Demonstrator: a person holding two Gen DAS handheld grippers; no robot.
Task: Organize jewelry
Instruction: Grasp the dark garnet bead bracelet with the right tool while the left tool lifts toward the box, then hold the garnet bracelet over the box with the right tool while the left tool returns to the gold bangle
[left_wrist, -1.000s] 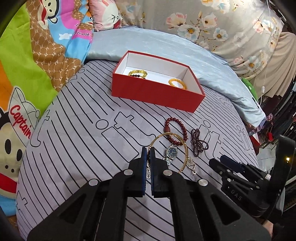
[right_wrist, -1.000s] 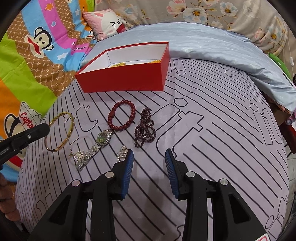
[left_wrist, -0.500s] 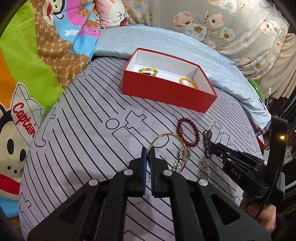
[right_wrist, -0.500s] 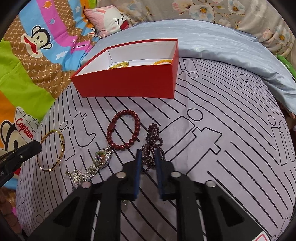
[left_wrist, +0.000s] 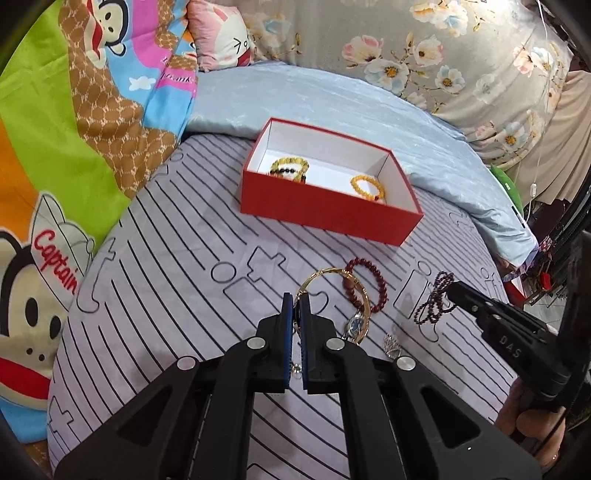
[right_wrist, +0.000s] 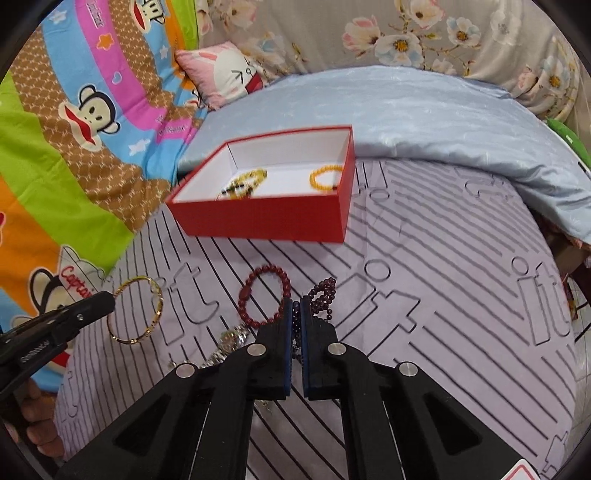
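The dark bead string (right_wrist: 322, 295) was seen gripped in the right claw (right_wrist: 296, 314), its loops bunched just past the tips at the centre of the right wrist view and its long axis running up the frame toward the red box (right_wrist: 266, 218). The right claw's jaws had just been closing and were clenched on the beads, which were lifted off the bed (right_wrist: 443, 295); a second earlier that claw had been spread wide above the sheet with nothing in it. The left claw (left_wrist: 295, 314) was shut tight on the gold bangle (left_wrist: 334, 277), held at lower centre of the left wrist view, tilted with its ring extending up and right, as before. The red bead bracelet (left_wrist: 365, 288) and the watch (left_wrist: 357, 325) were left lying on the striped sheet just below the box. Two yellow bracelets (left_wrist: 367, 186) were seen inside the box.
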